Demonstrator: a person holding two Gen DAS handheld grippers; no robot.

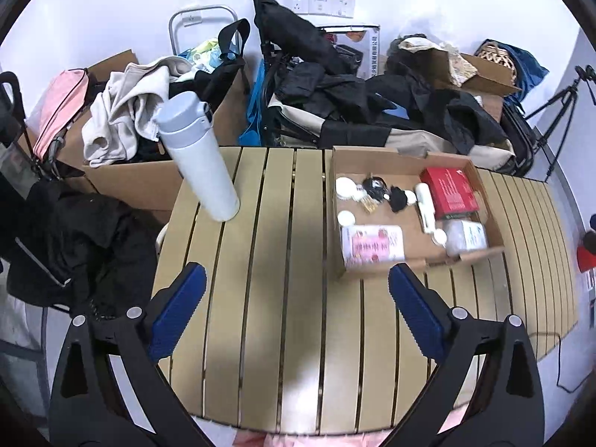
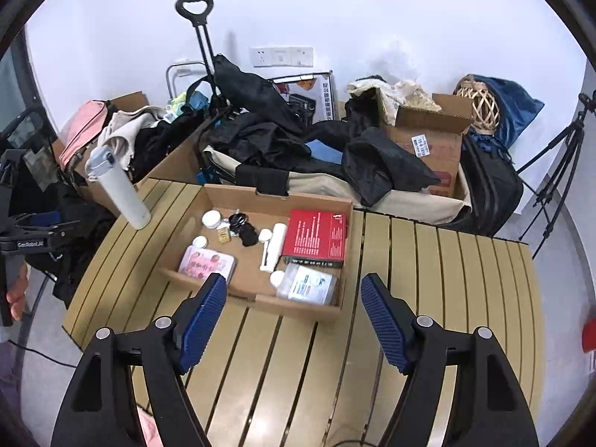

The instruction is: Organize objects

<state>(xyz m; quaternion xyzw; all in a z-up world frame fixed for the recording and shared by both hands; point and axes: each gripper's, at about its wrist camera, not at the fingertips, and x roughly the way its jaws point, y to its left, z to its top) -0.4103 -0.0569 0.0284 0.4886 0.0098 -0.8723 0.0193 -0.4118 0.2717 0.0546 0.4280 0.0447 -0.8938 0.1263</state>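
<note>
We hold both grippers over the slatted table (image 1: 260,260) with nothing between the fingers: the left gripper (image 1: 298,320) has its blue pads spread wide, and the right gripper (image 2: 294,320) is spread just as wide.

Ahead of our left fingers and off to their left stands the white bottle (image 1: 199,156), upright on the table's far left part, with a grey flip lid on top. From the right gripper it shows far off to the left of the fingers (image 2: 119,190). It stands alone, well apart from the cardboard tray (image 1: 480,253), which lies ahead and to the right of the left fingers and straight ahead of the right ones.

The tray already holds a red box (image 2: 316,234), a pink packet (image 2: 206,264), a clear packet (image 2: 309,287), a white tube (image 2: 275,246), small round white jars (image 2: 211,219) and a black bundle (image 2: 246,232).

We judge the bottle to be the piece left outside. It looks rigid and smooth, probably steel, so likely slippery under the pads and heavier if filled; being tall and narrow it may tip if nudged. We would take it across the plain cylindrical body around mid-height, below the lid, squarely so it cannot twist, and with the left gripper, which is nearer.
</note>
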